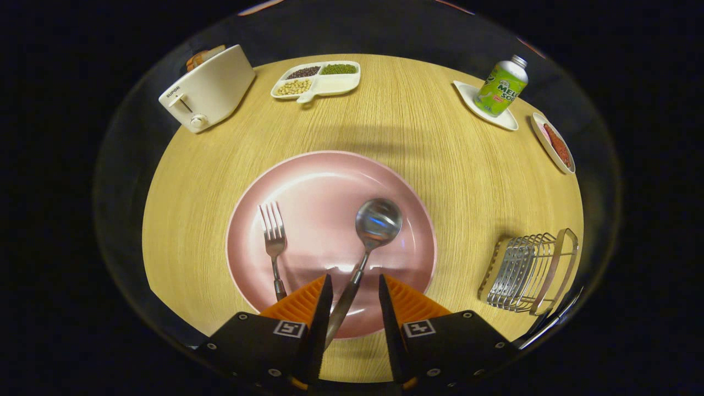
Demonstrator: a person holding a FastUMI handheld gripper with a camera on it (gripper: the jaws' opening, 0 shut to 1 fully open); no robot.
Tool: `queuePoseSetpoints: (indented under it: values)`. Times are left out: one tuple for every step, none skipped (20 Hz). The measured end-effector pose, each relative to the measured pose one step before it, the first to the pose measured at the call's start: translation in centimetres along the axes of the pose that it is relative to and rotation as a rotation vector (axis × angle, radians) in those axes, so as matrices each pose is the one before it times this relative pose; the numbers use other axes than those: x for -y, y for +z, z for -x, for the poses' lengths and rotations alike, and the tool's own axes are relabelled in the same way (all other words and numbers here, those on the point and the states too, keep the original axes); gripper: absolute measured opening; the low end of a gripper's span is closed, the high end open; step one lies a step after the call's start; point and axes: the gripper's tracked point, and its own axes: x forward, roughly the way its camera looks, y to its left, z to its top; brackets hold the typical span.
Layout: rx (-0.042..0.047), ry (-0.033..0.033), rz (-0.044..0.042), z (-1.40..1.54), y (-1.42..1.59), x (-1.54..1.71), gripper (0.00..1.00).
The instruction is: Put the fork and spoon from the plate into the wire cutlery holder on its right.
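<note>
A pink plate (308, 181) lies on the round wooden table just ahead of my gripper (355, 283). On it rest a metal fork (273, 239), tines pointing away, and a metal spoon (374, 225) with its bowl toward the plate's middle. The spoon's handle runs back between my two fingers, which stand apart around it with a gap on the right side. The fork's handle ends beside the left finger. The wire cutlery holder (528, 269) stands on the table to the right of the plate.
A white toaster (209, 88) sits at the far left. A divided white dish (318, 80) of beans sits at the far middle. A green bottle (501, 85) on a white coaster and a small dish (555, 144) of red food sit at the far right.
</note>
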Motion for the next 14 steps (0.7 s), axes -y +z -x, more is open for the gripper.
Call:
queuePoseSetpoints:
  values:
    - [-0.01566,0.0106,-0.00247,0.033,-0.17,-0.231,0.45]
    - [-0.00672,0.00159,-0.0037,-0.378,-0.137,-0.052,0.32]
    - [0.00485,-0.00838,0.0041,-0.168,0.108,0.232,0.28]
    - [0.01216,-0.01539,0.00961,0.196,0.141,0.463,0.21]
    - [0.01386,-0.00806,0.01006,-0.04,0.329,0.342,0.19]
    - [0.00775,0.00648,0.00617,0.015,-0.06,0.003,0.12]
    - [0.0069,0.01009,0.00446,0.032,0.035,-0.05,0.1]
    - [0.00795,0.0047,0.00611,-0.077,0.026,0.006,0.1]
    - [0.00788,0.00178,0.00703,0.011,0.152,0.078,0.08]
    - [0.00632,0.00754,0.00164,0.074,-0.07,-0.019,0.07]
    - [0.0041,0.00824,-0.01299,0.103,0.033,-0.037,0.06]
    - [0.01126,-0.00429,-0.01283,0.206,0.081,0.217,0.05]
    - [0.01961,-0.01506,-0.0027,0.325,0.278,0.415,0.05]
    - [0.01914,0.00263,0.00072,0.555,0.15,0.298,0.05]
